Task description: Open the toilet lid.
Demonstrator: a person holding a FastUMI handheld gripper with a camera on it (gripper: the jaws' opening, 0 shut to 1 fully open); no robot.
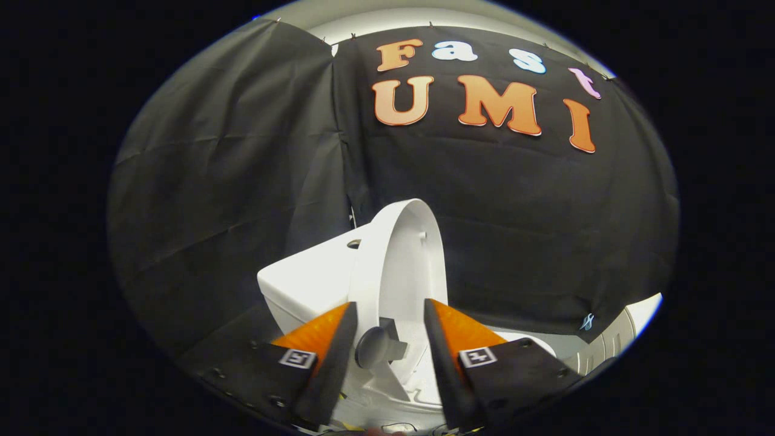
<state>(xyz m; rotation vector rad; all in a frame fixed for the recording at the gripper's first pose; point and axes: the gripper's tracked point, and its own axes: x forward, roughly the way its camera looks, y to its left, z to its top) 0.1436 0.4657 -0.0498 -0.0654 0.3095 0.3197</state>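
A white toilet stands against the black cloth wall. Its lid is raised upright and leans back toward the tank, with its inner face turned to the right. A grey round knob sticks out low on the lid, between my fingers. My gripper is open, with one finger on each side of the lid's lower part. The left finger lies close to the knob and the right finger stands apart from it. The seat and bowl rim show below, between the fingers.
The tank top carries a flush button. Black cloth hangs behind and to the left of the toilet. A white ribbed object sits low at the far right.
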